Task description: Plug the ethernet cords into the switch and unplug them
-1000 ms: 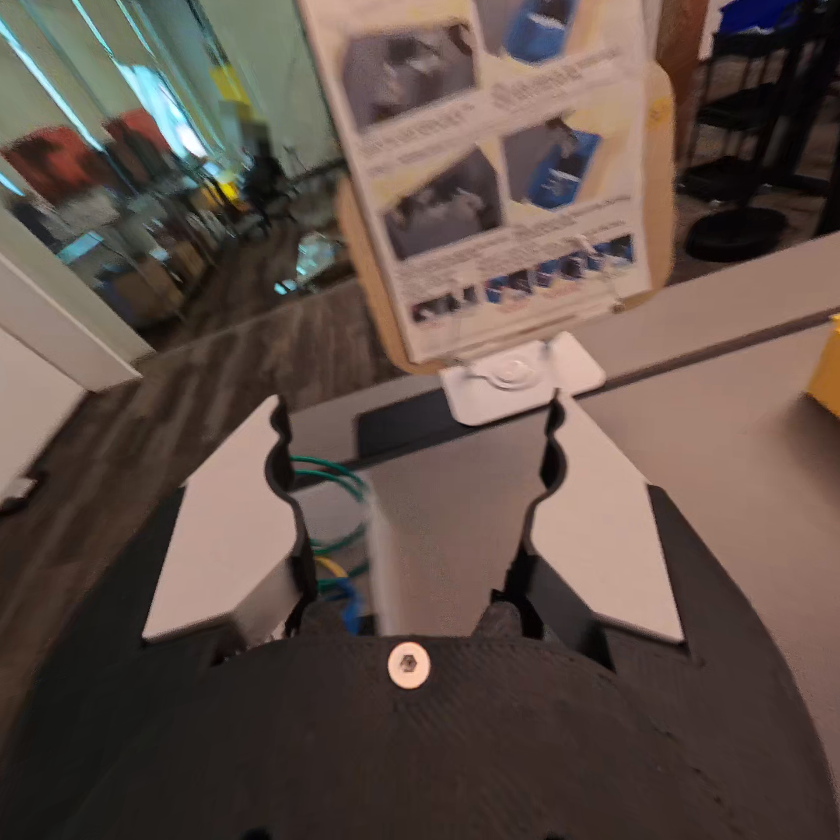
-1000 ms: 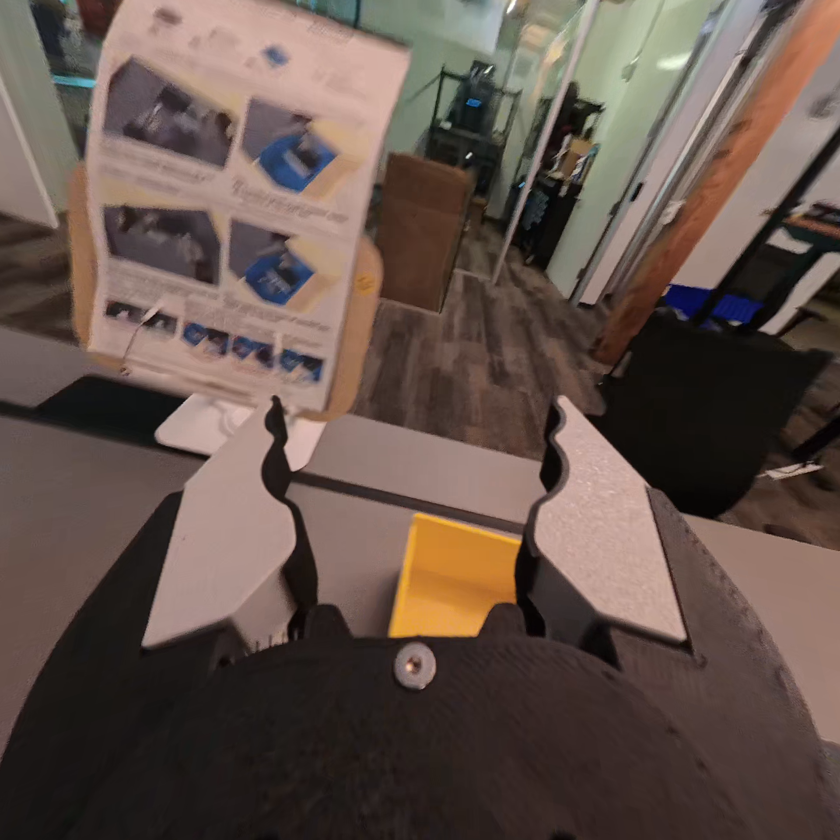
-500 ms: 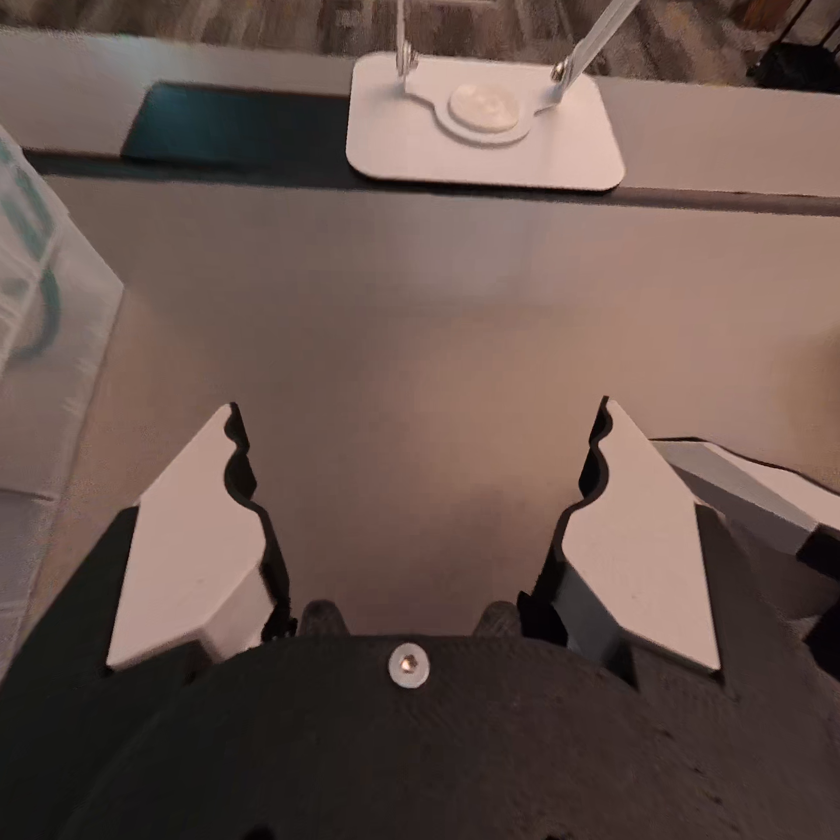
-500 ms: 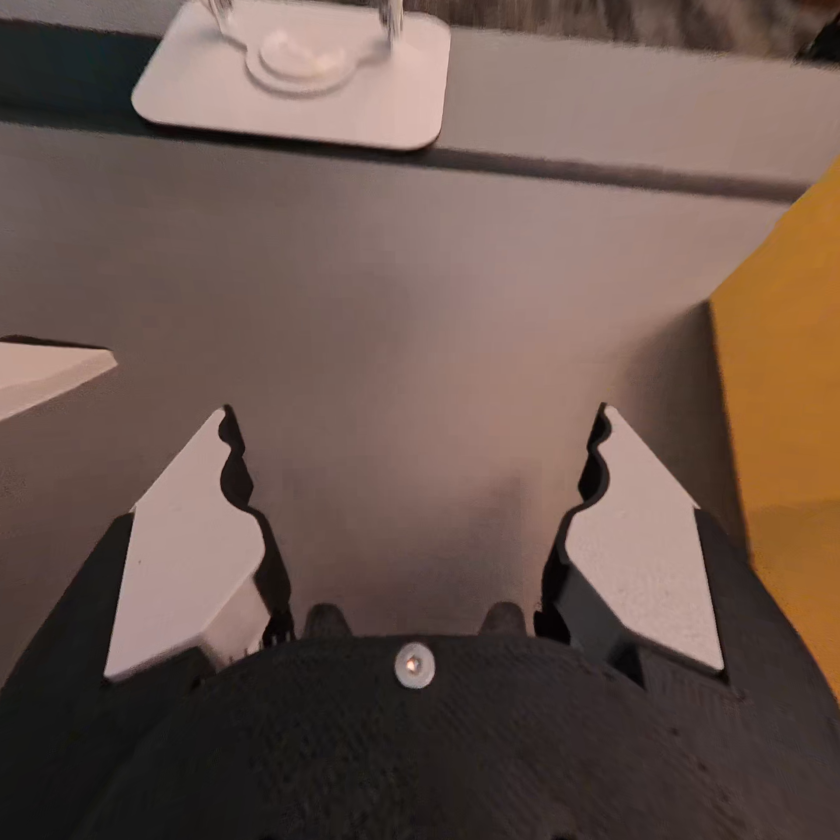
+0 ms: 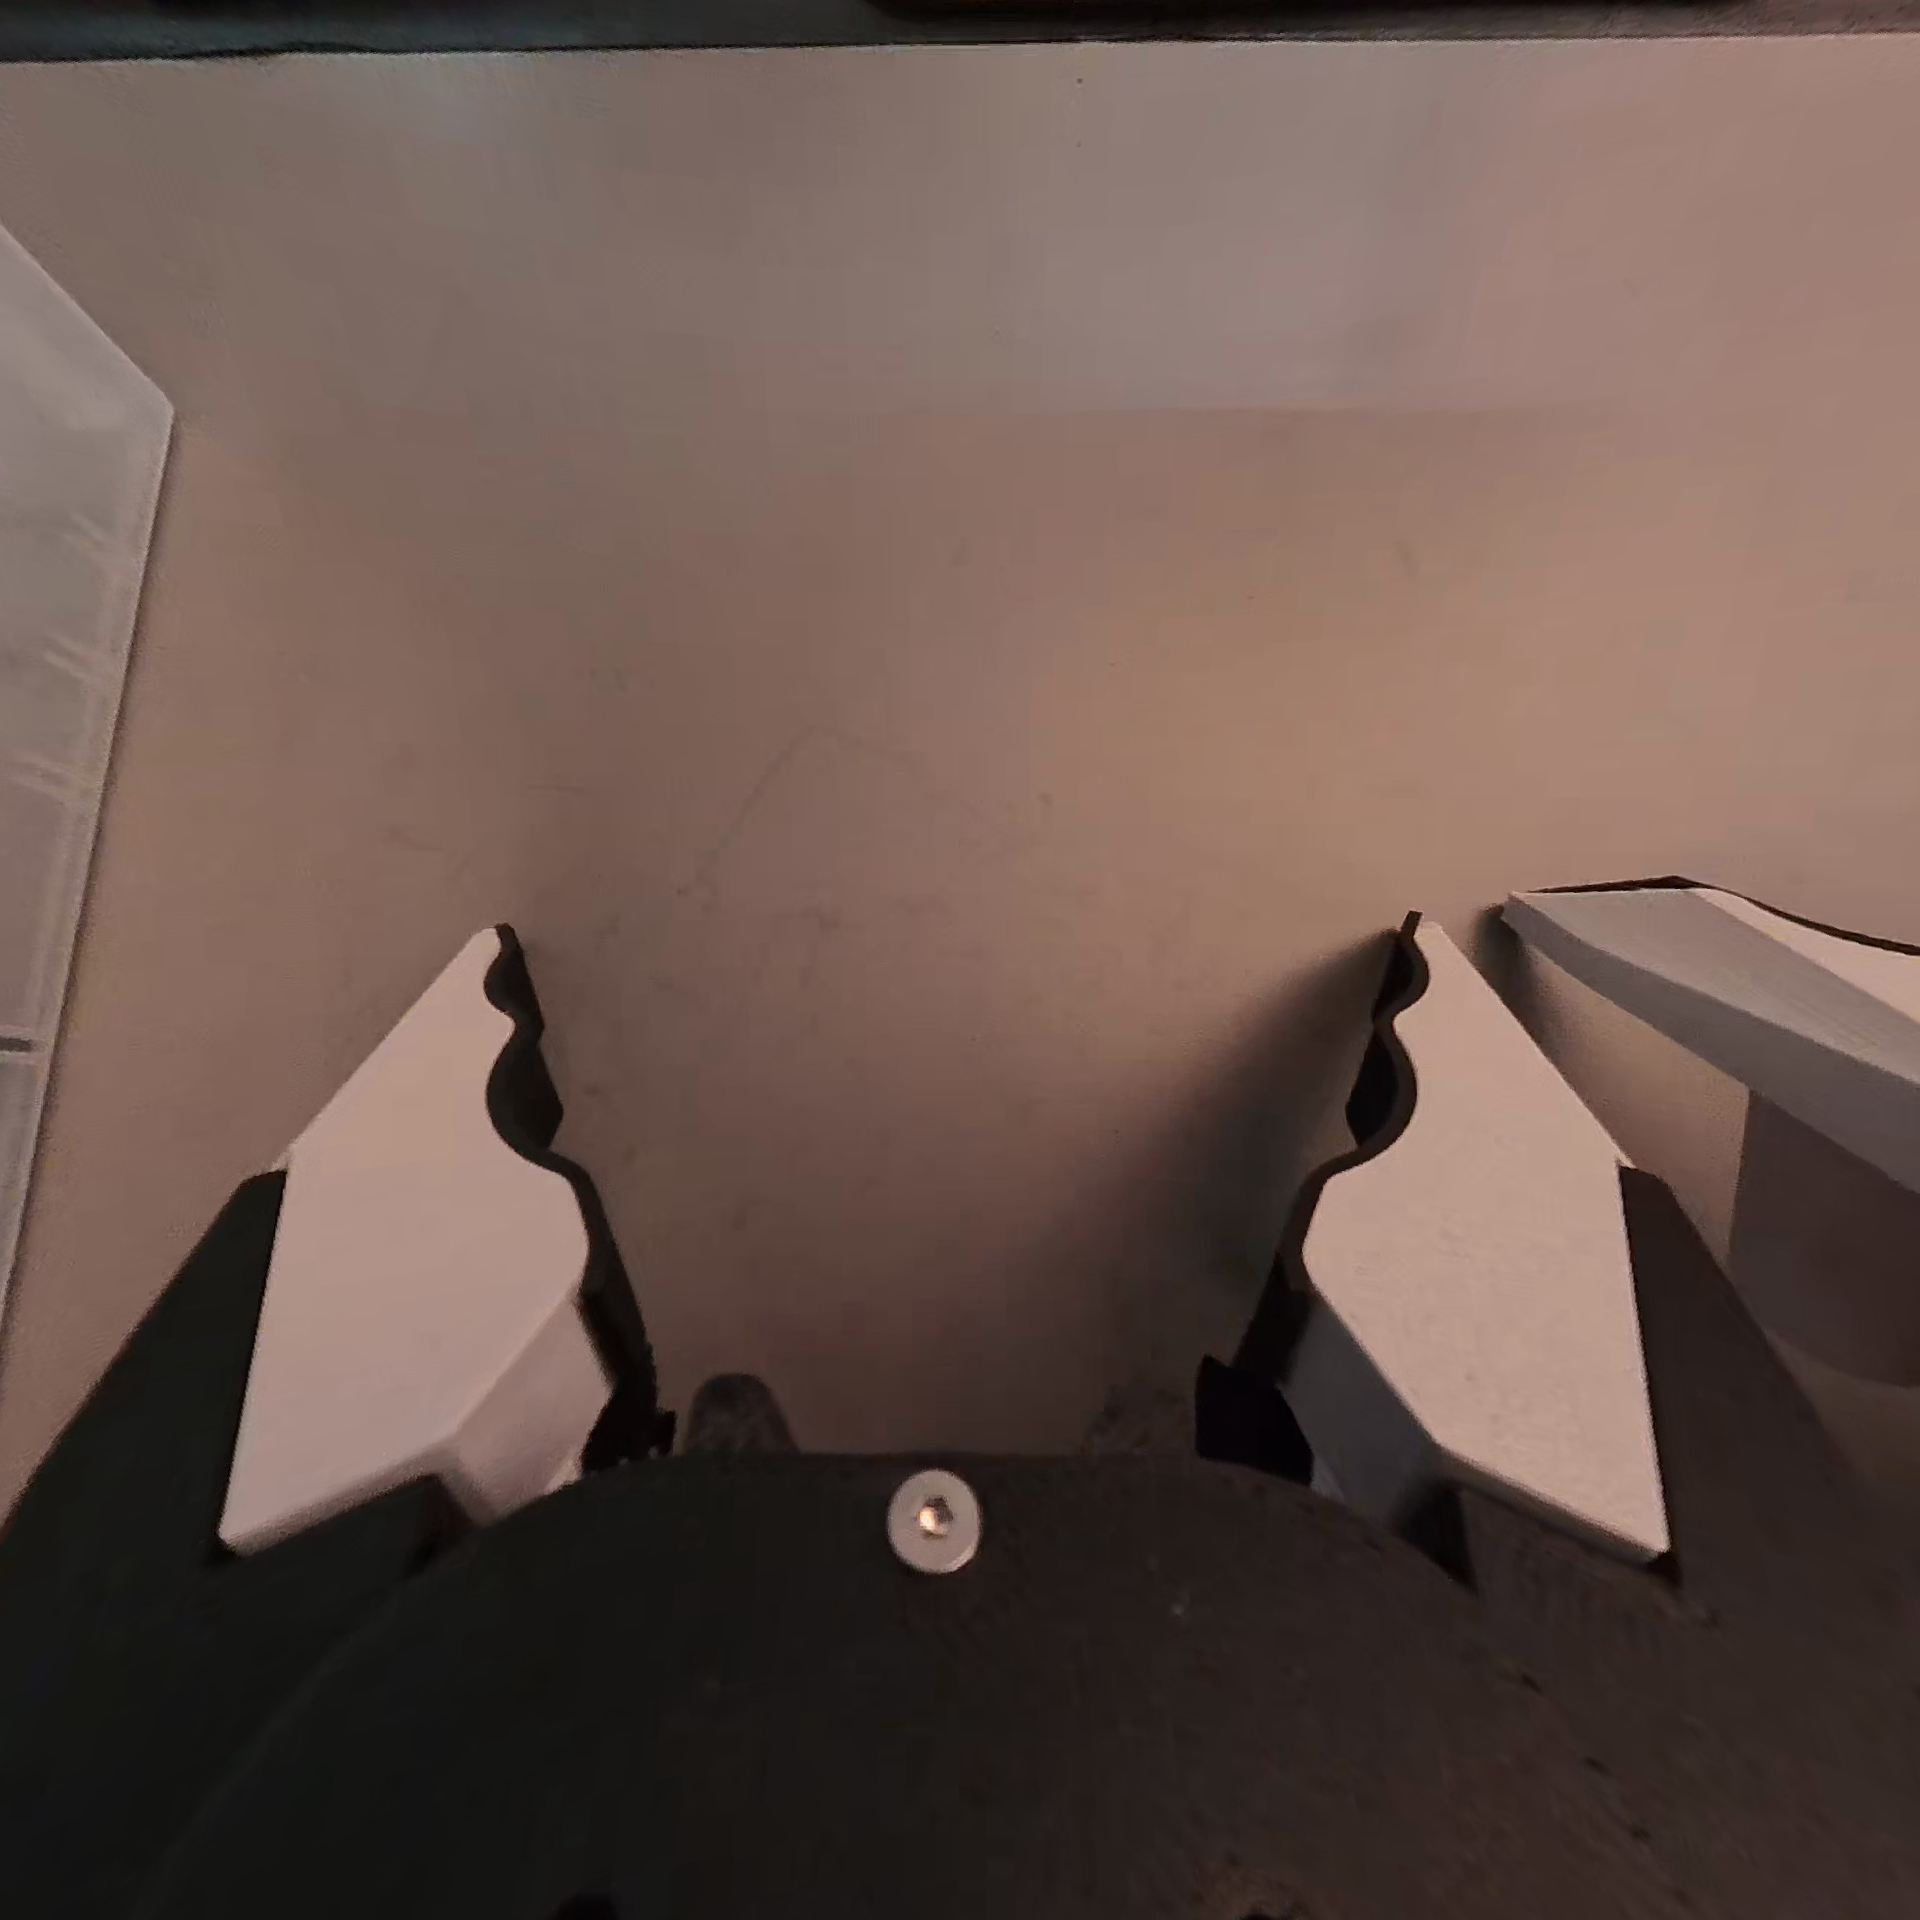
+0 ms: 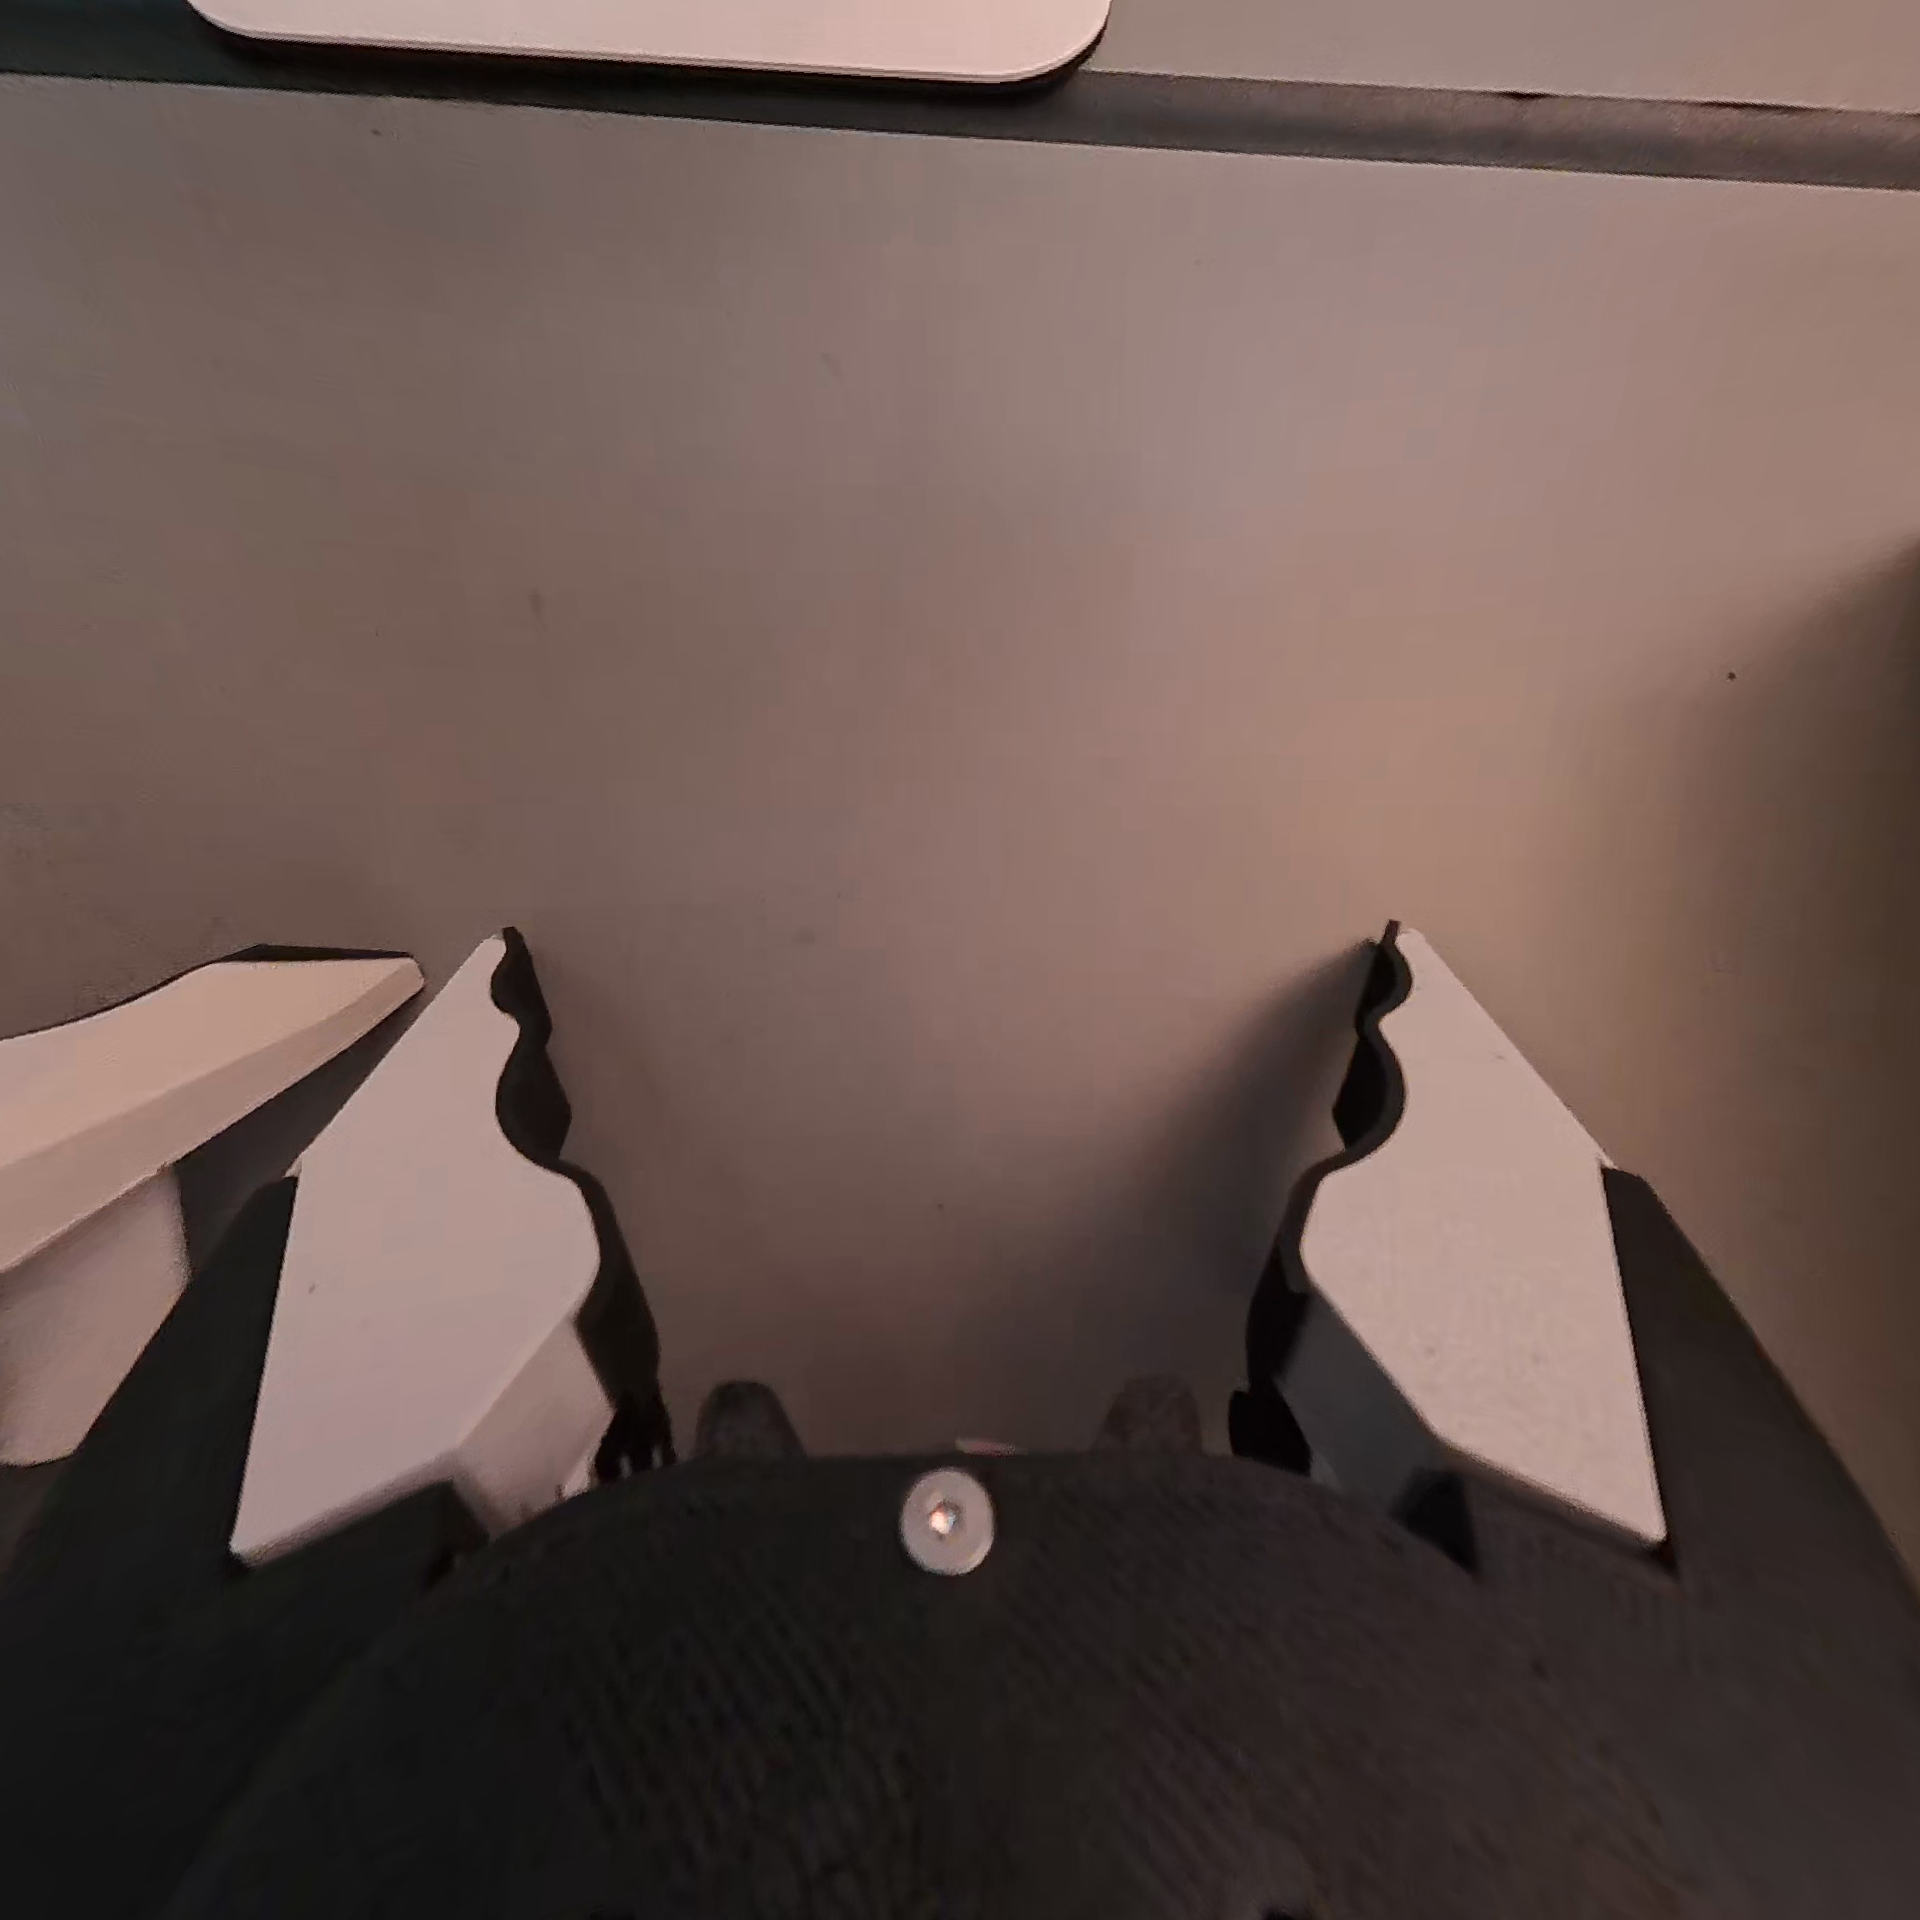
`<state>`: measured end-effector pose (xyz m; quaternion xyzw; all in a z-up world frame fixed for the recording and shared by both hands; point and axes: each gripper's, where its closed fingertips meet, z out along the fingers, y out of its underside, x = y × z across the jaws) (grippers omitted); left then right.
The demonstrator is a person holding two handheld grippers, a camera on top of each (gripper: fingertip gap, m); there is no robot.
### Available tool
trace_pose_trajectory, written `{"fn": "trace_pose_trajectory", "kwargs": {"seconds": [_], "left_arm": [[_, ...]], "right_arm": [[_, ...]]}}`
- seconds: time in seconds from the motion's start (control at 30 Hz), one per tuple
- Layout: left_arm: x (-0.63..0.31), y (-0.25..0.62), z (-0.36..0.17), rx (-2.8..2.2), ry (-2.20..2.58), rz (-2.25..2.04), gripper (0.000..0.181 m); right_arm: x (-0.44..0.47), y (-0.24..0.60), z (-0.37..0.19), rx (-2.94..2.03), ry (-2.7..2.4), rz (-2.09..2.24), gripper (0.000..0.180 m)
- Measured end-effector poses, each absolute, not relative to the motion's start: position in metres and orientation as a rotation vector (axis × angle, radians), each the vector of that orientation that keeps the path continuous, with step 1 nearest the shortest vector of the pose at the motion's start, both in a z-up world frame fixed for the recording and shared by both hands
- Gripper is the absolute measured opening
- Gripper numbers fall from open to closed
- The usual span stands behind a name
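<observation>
Grippers, left (image 5: 956, 925) and right (image 6: 951, 930), pointed down side by side at the grey table (image 5: 935, 520), both released and holding nothing.

A translucent plastic bin (image 5: 62, 727) at the desk's left edge is cut off by the left wrist view's border; its contents cannot be made out. The right claw (image 5: 1756, 1049) enters that view only as one pale finger, cropped at the border. A white flat base (image 6: 644, 31) at the desk's far edge is cropped above. The left claw (image 6: 156, 1049) is likewise cropped.
</observation>
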<state>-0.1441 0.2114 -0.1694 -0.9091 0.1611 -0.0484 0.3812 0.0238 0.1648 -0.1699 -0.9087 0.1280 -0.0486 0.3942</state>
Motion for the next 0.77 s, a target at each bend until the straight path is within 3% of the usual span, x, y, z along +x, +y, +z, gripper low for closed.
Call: {"fn": "trace_pose_trajectory", "kwargs": {"seconds": [0.77], "left_arm": [[-0.1454, 0.2108, -0.1685, -2.32, 0.409, -0.124, 0.154]], "right_arm": [[0.0247, 0.1627, -0.1688, -2.305, 0.331, -0.127, 0.151]]}}
